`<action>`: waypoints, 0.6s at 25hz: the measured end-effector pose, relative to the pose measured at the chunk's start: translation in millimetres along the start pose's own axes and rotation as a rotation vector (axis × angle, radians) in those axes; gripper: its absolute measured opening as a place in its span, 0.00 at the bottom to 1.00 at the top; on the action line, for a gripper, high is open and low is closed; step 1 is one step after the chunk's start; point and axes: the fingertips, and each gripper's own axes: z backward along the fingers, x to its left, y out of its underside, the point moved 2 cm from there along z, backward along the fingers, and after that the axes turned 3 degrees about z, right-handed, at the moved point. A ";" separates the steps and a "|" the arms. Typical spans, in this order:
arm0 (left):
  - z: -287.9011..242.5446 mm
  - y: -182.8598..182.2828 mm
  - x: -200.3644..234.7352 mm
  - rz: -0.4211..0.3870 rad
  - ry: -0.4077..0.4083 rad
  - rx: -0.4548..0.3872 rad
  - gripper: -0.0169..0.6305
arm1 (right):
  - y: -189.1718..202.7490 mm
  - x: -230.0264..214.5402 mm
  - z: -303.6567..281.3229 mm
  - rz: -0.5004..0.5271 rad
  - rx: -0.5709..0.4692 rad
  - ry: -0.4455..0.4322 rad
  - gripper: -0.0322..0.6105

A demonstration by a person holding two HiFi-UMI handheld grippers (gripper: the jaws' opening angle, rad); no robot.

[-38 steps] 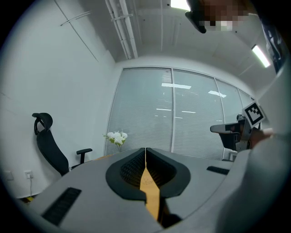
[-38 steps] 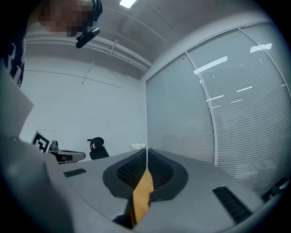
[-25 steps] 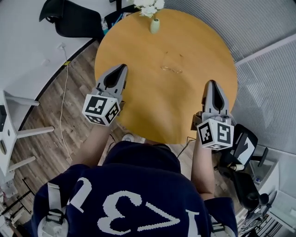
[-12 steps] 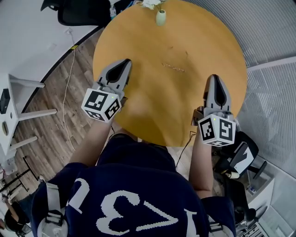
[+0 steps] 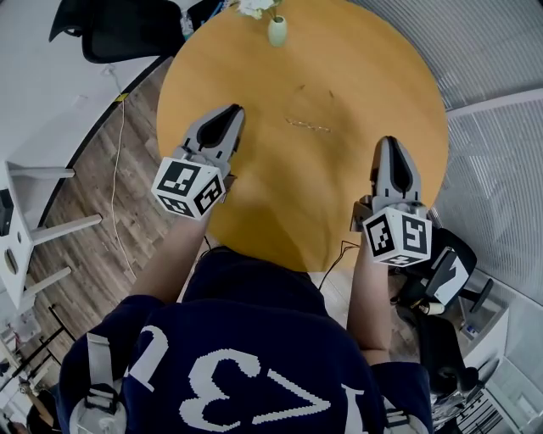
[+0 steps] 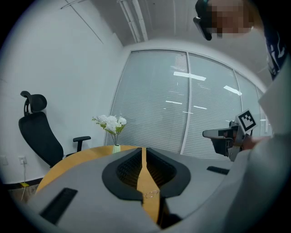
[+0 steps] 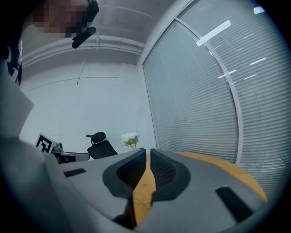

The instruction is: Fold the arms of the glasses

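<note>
The thin clear-rimmed glasses (image 5: 307,125) lie on the round wooden table (image 5: 339,76), near its middle. Both grippers hover over the table's near edge, short of the glasses and level with each other. My left gripper (image 5: 231,114) is shut and empty, to the left of the glasses. My right gripper (image 5: 388,146) is shut and empty, to their right. In the left gripper view the glasses (image 6: 151,194) show small through the slit below the closed jaws (image 6: 142,150). In the right gripper view the glasses (image 7: 142,203) show the same way beneath that gripper (image 7: 148,151).
A small green vase with white flowers (image 5: 277,31) stands at the table's far edge. A black office chair (image 5: 102,25) is at the far left beside a white desk (image 5: 51,93). A cable (image 5: 119,169) runs over the wood floor. Window blinds (image 5: 501,169) are on the right.
Both grippers have moved a little forward over the table's near edge and sunk slightly. The glasses lie as before. Both stay shut.
</note>
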 end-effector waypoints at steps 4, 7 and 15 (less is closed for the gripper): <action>-20.2 11.7 6.6 0.018 0.019 0.018 0.06 | 18.7 -5.4 -13.7 -0.019 0.053 0.002 0.13; -37.1 27.0 10.3 0.023 0.038 0.060 0.06 | 39.9 -11.2 -25.7 -0.038 0.109 0.002 0.18; -76.9 75.7 15.1 0.027 0.124 0.190 0.12 | 115.0 -15.6 -58.7 -0.064 0.321 -0.125 0.27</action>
